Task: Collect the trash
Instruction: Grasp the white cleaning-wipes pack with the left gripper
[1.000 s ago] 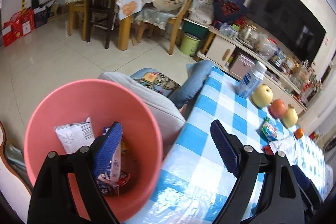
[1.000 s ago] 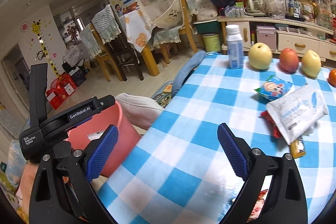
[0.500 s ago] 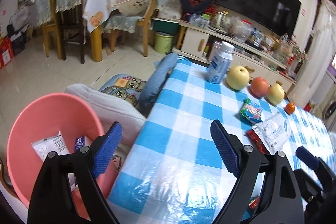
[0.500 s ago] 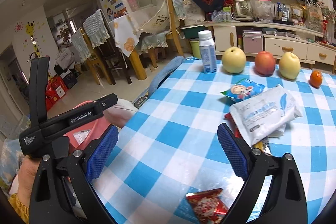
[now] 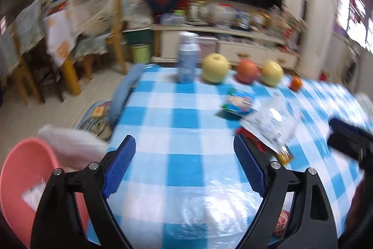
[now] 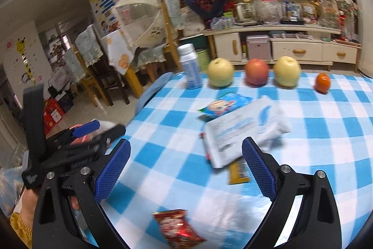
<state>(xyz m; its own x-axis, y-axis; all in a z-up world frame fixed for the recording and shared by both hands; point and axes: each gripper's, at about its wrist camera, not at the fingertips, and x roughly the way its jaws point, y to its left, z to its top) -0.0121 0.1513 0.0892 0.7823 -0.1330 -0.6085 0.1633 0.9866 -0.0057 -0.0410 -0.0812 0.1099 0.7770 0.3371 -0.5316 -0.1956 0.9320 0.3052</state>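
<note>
Both of my tongs hang spread apart with nothing between their blue pads: the left tongs (image 5: 184, 167) over the near-left part of the blue-and-white checked counter (image 5: 177, 118), the right tongs (image 6: 185, 170) over its near middle. The pink round plastic bin (image 5: 22, 169) sits below the counter's left edge, with a white wrapper inside it. On the counter, a white crinkled plastic pouch (image 6: 242, 130) lies near the middle, overlapping a yellow wrapper (image 6: 239, 172) on its near side. A blue-and-green cartoon snack packet (image 6: 223, 105) lies just behind the pouch. A red foil snack packet (image 6: 176, 229) lies at the near edge. Along the far edge stand a white-and-blue plastic bottle (image 6: 191, 69), two yellow apples (image 6: 220, 72), one red apple (image 6: 256, 72) between them, and a small orange tangerine (image 6: 322, 83).
</note>
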